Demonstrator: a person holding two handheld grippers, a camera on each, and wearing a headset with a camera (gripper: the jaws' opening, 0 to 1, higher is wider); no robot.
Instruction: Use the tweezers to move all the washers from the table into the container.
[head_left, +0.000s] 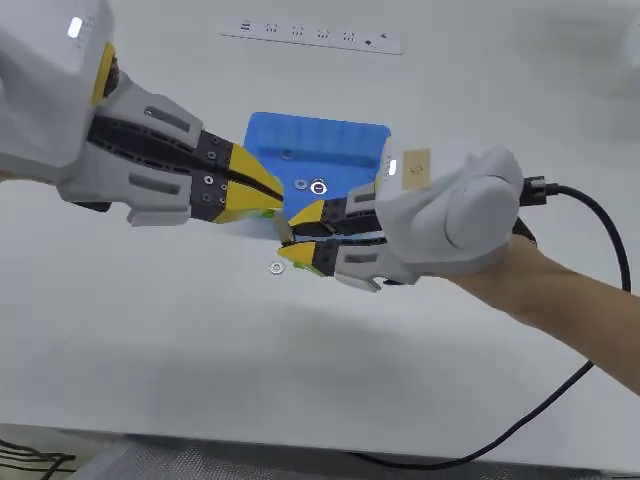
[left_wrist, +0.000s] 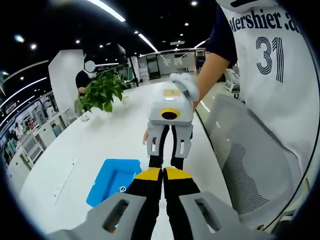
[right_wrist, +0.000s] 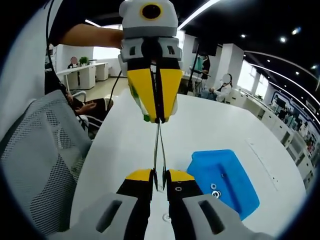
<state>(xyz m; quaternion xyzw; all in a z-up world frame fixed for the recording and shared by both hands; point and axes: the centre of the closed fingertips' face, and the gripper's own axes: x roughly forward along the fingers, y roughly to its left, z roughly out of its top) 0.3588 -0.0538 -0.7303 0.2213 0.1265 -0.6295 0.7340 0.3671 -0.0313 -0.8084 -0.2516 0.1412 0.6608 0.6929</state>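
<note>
The tweezers (right_wrist: 159, 150) have their long axis running left to right across the scene, bridging my two grippers. In the right gripper view their two thin arms sit close together at the left gripper (right_wrist: 159, 119) and a little apart at the right gripper (right_wrist: 160, 176). I cannot tell which end is the pointed one.

The left gripper's yellow jaws are pinched closed on the tweezers' left end. The right gripper's jaws are almost together, leaving only a thin slot. The tweezers' right end sits clamped in that slot, as far as I can see.

The two grippers face each other nose to nose above the desk (head_left: 180, 330), at the near edge of the blue container (head_left: 340, 145). The tweezers are held in the air between them, over that near edge.

A few washers (head_left: 318, 187) lie inside the container, most toward its near side. One loose washer (head_left: 276, 267) lies on the desk, nearer to me than the container and just below the right gripper's tips.
</note>
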